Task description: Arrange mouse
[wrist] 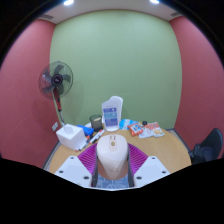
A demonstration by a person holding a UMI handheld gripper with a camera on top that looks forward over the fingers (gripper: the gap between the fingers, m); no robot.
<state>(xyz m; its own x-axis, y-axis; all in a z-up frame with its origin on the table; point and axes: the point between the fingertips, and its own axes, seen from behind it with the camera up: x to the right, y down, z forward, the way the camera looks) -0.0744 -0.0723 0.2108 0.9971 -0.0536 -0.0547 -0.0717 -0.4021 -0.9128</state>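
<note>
A cream-white computer mouse (112,157) sits between my two fingers, its scroll wheel facing up. My gripper (112,163) is shut on it: the purple pads (91,157) press on its left and right sides. The mouse is held above a blue mouse mat (112,180) that shows just under it, on the wooden table (165,152). The mouse's rear end is hidden by the gripper body.
At the table's far side stand a white box (71,135), a clear jug (113,110) with a blue-labelled pack, and small packets (145,129). A standing fan (56,80) is at the left; a dark chair (209,146) at the right.
</note>
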